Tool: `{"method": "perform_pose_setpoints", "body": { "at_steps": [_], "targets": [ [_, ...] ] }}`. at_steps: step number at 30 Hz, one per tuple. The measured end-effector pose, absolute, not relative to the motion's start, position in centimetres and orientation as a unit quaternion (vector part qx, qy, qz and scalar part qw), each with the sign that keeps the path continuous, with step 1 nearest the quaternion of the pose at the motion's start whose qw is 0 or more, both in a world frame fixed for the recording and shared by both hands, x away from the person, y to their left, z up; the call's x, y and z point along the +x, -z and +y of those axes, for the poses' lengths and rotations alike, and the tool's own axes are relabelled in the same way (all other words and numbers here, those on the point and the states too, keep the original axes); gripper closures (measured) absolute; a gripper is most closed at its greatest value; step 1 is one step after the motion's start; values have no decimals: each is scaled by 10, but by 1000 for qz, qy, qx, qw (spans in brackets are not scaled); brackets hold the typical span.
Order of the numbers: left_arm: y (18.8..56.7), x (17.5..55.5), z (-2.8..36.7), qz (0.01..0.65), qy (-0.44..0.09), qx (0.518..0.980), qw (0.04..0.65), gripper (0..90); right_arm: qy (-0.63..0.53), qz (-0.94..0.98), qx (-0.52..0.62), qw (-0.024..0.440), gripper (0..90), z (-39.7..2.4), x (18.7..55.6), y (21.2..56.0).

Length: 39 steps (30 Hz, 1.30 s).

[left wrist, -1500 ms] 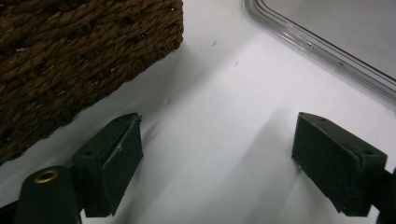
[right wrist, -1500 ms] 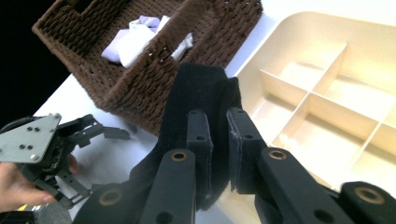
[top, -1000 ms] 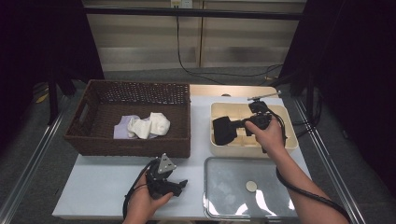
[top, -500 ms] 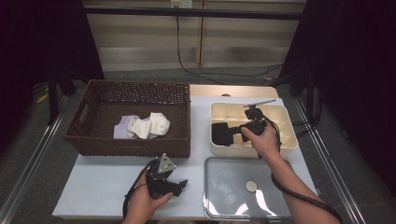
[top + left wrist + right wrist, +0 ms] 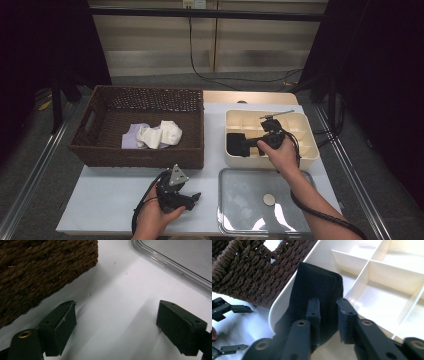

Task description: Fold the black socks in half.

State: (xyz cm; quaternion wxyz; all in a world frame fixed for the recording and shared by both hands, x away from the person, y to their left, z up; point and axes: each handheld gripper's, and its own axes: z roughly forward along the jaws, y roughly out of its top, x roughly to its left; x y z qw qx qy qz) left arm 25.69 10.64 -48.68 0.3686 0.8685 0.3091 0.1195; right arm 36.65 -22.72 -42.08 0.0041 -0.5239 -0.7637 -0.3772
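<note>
The wicker basket (image 5: 249, 272) is cut off at the right gripper view's edge. The black folded cloth (image 5: 314, 290) is stood in the cream divided tray (image 5: 300, 150), partly hidden by the right claw (image 5: 328, 320), whose jaws have just been opening around it, one pad touching. The left claw (image 5: 116, 332) is rested released on the counter (image 5: 120, 302).

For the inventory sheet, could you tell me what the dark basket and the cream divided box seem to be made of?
The dark brown rectangular basket looks like woven wicker or twisted fibre, with matt braided strands. The cream divided box looks like moulded plastic, with smooth, slightly glossy walls.
</note>
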Motion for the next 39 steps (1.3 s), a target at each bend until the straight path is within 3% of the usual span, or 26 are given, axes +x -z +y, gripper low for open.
{"method": "perform_pose_setpoints", "body": {
  "at_steps": [4, 11, 15, 25, 39],
  "targets": [
    [487, 257, 106, 310, -120, 868, 369, 156, 367, -772, -520, -10, 630, -228, 367, 413],
    [487, 257, 106, 310, -120, 868, 369, 156, 336, -795, -503, -41, 618, -227, 370, 391],
    [487, 257, 106, 310, -120, 868, 369, 156, 312, -810, -495, -36, 669, -223, 373, 380],
    [488, 256, 106, 314, -120, 864, 374, 156, 260, -849, -458, -41, 894, -208, 382, 359],
    [488, 257, 106, 314, -120, 864, 374, 156, 225, -867, -442, -45, 900, -195, 391, 360]
  ]
}}
